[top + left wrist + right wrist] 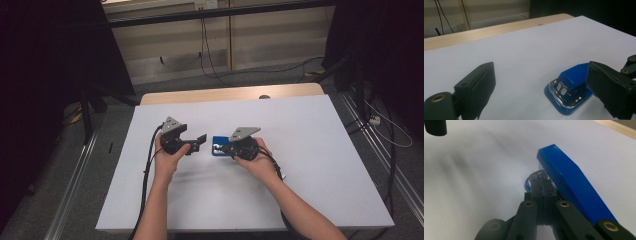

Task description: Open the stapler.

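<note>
A blue stapler [218, 146] with a chrome front lies on the white table top [310, 165], near the middle. My left gripper [201, 141] hovers just left of it, open. In the left gripper view its jaws stand wide apart, the stapler [571, 82] sits close to the right finger [609, 87], and nothing touches either pad. My right gripper [226, 148] reaches in from the stapler's right side. In the right gripper view it [542, 187] is shut, with its tips against the chrome part under the raised blue lid [571, 182]. Whether anything thin is pinched there I cannot tell.
A bare wooden strip [230, 93] runs along the table's far edge. Cables trail from both grippers over the near edge. Dark stands and floor cables [372, 117] flank the table. White surface extends on every side of the stapler.
</note>
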Demonstrator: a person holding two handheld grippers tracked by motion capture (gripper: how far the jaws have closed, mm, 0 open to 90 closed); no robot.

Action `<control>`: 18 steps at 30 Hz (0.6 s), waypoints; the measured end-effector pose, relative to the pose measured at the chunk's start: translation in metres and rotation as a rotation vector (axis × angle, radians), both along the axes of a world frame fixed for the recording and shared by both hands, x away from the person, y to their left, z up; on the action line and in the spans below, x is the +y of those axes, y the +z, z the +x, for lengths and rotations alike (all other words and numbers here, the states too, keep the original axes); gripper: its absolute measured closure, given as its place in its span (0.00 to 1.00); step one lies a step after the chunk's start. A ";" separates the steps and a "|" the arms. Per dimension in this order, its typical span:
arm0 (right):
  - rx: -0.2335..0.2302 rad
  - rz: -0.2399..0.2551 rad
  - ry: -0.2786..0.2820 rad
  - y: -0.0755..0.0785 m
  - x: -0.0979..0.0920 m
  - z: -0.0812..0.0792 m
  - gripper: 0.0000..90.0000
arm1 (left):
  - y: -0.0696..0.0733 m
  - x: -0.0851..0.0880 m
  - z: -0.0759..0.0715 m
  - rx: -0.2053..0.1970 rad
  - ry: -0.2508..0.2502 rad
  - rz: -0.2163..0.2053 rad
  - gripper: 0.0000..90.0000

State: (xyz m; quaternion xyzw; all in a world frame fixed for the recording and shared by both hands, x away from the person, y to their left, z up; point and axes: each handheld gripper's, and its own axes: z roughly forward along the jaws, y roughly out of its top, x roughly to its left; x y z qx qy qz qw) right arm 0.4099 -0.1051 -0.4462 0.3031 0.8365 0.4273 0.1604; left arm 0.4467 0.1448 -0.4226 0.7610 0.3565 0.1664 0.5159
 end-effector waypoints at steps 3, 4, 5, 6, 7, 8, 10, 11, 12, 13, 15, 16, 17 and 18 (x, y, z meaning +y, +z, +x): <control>0.002 -0.005 0.006 -0.002 0.001 0.001 1.00 | -0.002 -0.001 0.000 0.008 -0.002 0.032 0.18; 0.002 -0.005 0.006 -0.002 0.001 0.001 1.00 | -0.003 -0.001 0.000 0.014 0.000 0.045 0.18; 0.002 -0.005 0.007 -0.002 0.001 0.001 1.00 | -0.003 -0.002 0.000 0.015 0.001 0.051 0.19; 0.003 -0.007 0.005 -0.002 0.002 0.001 1.00 | -0.004 -0.002 0.000 0.016 -0.005 0.061 0.22; 0.003 -0.007 0.004 -0.002 0.002 0.001 1.00 | -0.004 -0.002 0.000 0.017 -0.009 0.063 0.25; 0.004 -0.007 0.003 -0.002 0.002 0.002 1.00 | -0.005 -0.002 0.000 0.022 -0.011 0.077 0.28; 0.005 -0.006 0.000 -0.003 0.002 0.003 1.00 | -0.006 -0.003 0.000 0.026 -0.007 0.083 0.32; 0.008 -0.010 -0.002 -0.004 0.002 0.003 1.00 | -0.006 -0.003 0.000 0.030 -0.007 0.082 0.37; 0.008 -0.010 -0.002 -0.004 0.002 0.003 1.00 | -0.006 -0.003 0.000 0.034 -0.008 0.086 0.37; 0.008 -0.011 -0.003 -0.005 0.002 0.004 1.00 | -0.007 -0.003 0.000 0.037 -0.010 0.090 0.43; 0.006 -0.015 -0.003 -0.005 0.002 0.004 1.00 | -0.008 -0.003 0.001 0.045 -0.018 0.094 0.48; 0.006 -0.015 -0.003 -0.005 0.002 0.004 1.00 | -0.008 -0.003 0.001 0.045 -0.018 0.094 0.51; 0.002 -0.028 -0.004 -0.006 0.003 0.005 1.00 | -0.008 -0.003 0.001 0.046 -0.023 0.096 0.56; 0.002 -0.028 -0.004 -0.006 0.003 0.005 1.00 | -0.009 -0.004 0.001 0.057 -0.022 0.087 0.56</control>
